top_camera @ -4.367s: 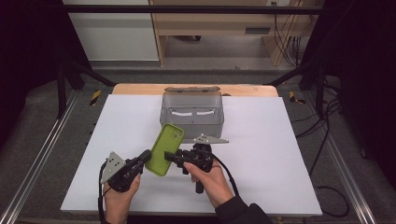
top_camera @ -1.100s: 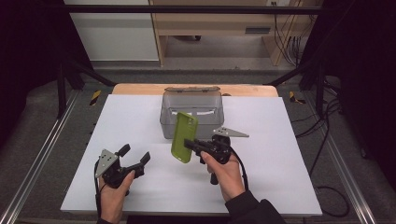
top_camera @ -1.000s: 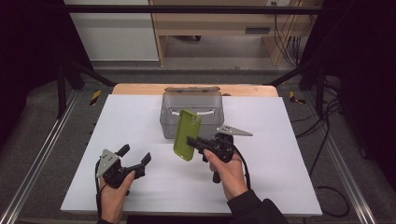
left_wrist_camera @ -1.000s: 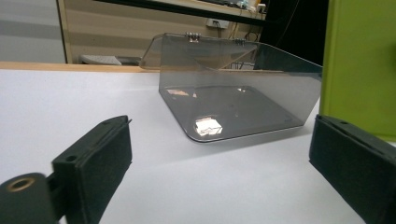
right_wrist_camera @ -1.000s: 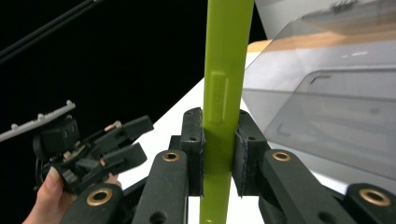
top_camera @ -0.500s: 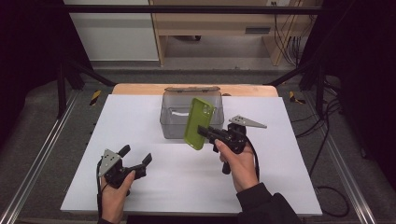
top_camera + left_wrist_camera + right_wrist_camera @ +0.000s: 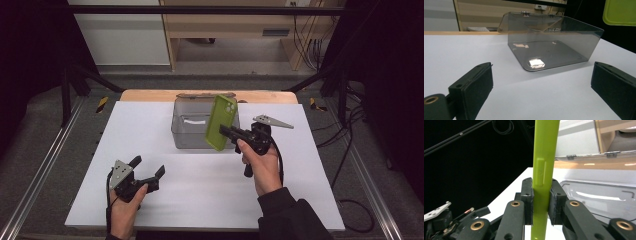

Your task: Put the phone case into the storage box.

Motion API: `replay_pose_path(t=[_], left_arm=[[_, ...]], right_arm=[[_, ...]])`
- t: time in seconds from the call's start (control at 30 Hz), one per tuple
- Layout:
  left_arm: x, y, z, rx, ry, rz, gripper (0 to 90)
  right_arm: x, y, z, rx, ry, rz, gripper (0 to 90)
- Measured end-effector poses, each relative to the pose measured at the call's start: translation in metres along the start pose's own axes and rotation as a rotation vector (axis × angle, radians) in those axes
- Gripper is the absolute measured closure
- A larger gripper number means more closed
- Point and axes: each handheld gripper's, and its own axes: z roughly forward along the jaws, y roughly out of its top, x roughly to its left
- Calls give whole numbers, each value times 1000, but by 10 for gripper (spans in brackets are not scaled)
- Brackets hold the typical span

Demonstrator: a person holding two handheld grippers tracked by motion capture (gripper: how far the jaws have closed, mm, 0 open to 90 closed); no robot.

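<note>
In the left gripper view the green case (image 7: pixel 619 12) was cut off by the top right corner, so just a rounded lower edge of it showed, and in the right gripper view it ran out of frame at top and bottom, seen edge-on as a narrow strip with a raised side button. The right gripper (image 7: pixel 227 131) clamped that case (image 7: pixel 220 122) between its pads, holding it upright and slightly tilted above the front right part of the box (image 7: pixel 199 126), clear of the table (image 7: pixel 210 195). Part of the box wall was hidden behind the case in the high view. The left gripper (image 7: pixel 149 168) sat low near the table's front left, well apart from the box, its jaws spread wide with nothing between them. The box was smoky, see-through plastic with rounded corners and a glossy floor that caught a bright reflection; its hinged lid (image 7: pixel 529 21) stood open at the back. The case looked smooth and matte, with a camera cut-out near its top. The table top was plain white, with a wooden strip (image 7: pixel 150 94) along its far edge.
</note>
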Motion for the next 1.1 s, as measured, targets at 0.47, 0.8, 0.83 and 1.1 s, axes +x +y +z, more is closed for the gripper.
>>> replay_pose_path(t=[0.47, 0.8, 0.83, 1.1], left_arm=[[0, 0, 0, -4, -2, 2, 40], [1, 0, -1, -9, 1, -3, 40], [1, 0, -1, -9, 2, -4, 40], [2, -2, 4, 2, -6, -21, 41]], right_arm=[[-9, 5, 8, 4, -44, 4, 769], [-12, 8, 12, 4, -55, 5, 769], [-12, 9, 12, 4, -56, 5, 769], [-15, 16, 12, 2, -69, 9, 769]])
